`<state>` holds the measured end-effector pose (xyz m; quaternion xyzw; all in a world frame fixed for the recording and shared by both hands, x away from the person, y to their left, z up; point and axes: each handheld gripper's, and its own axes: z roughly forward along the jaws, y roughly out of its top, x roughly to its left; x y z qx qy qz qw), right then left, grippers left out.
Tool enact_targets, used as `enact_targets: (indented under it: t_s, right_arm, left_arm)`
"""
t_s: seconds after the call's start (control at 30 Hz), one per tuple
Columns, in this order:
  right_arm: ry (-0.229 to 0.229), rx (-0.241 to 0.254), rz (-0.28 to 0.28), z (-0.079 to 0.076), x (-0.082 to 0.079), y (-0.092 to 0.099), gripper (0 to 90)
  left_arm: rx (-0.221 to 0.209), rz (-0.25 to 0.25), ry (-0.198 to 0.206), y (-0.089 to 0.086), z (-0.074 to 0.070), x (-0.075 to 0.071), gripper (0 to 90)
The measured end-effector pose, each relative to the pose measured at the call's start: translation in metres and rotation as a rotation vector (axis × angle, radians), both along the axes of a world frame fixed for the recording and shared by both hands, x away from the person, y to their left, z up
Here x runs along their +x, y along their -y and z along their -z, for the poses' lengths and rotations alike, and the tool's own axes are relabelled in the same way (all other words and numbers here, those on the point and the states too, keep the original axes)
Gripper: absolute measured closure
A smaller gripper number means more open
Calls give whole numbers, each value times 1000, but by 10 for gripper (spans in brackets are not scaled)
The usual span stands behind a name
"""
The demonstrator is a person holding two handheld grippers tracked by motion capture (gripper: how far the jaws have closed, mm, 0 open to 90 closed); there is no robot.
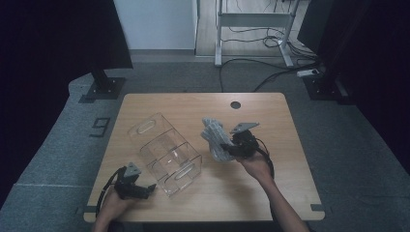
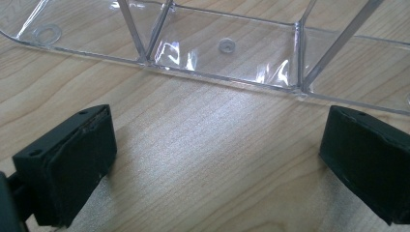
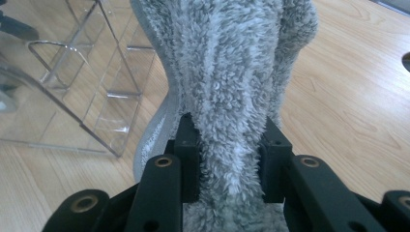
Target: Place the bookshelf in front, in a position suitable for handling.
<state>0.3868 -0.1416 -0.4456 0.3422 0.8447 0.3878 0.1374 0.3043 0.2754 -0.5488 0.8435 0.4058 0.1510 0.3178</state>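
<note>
Grey fluffy cloth is already picked up, clenched between the jaws of the right gripper above the desk middle. Left gripper rests released near the front left corner, beside the clear organizer; placing the cloth inside remains

Grey carpet floor, white wall, dark screens.

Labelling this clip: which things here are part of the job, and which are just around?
In the job:
- towel, clamped in the right gripper
- clear organizer
- left gripper, open beside it

Just around:
- table
- monitor stand
- cables
</note>
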Motion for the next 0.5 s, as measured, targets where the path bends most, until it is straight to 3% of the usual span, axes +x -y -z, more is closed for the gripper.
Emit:
enact_targets:
  t_s: [0.5]
  right_arm:
    - [-7,2,35,2,-14,36,671]
  left_arm:
    - [-1,-3,0,0,0,0,0]
